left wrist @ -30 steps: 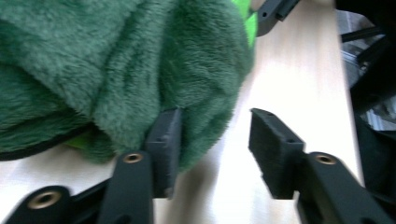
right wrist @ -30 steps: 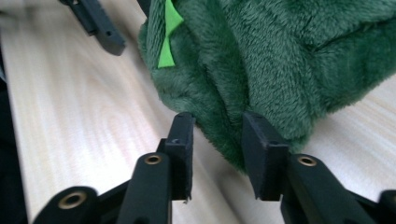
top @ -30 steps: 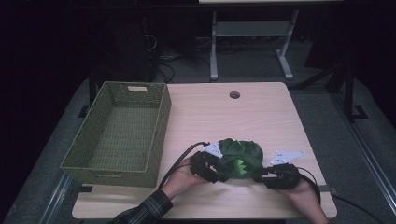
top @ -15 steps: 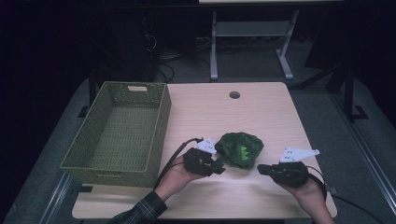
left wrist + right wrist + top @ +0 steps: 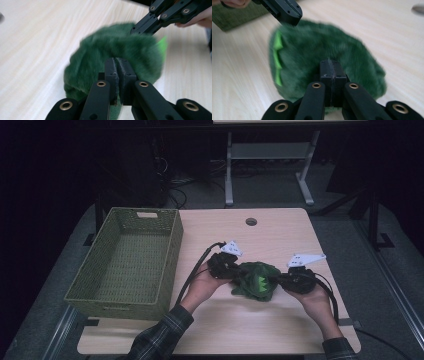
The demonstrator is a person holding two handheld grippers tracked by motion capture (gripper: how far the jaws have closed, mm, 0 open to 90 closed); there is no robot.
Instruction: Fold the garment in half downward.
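We have the dark green furry plush toy with bright green spikes (image 5: 256,281) pinched from both ends, and the step in hand looks like lifting it together toward the basket, so we should raise both hands at the same pace, keep the fur taut but not stretched, and hold the pinch firm until the toy hangs over the opening. Nearest us, the left gripper (image 5: 116,75) has just been closing and its jaws now press together on a fold of fur at the toy's left end; the right gripper (image 5: 330,75) has likewise just closed on fur at the right end. The toy hangs between them, over the front middle of the pale wooden table (image 5: 280,235). Farther off to the left stands the rectangular olive-green woven basket (image 5: 172,250), well apart from the toy
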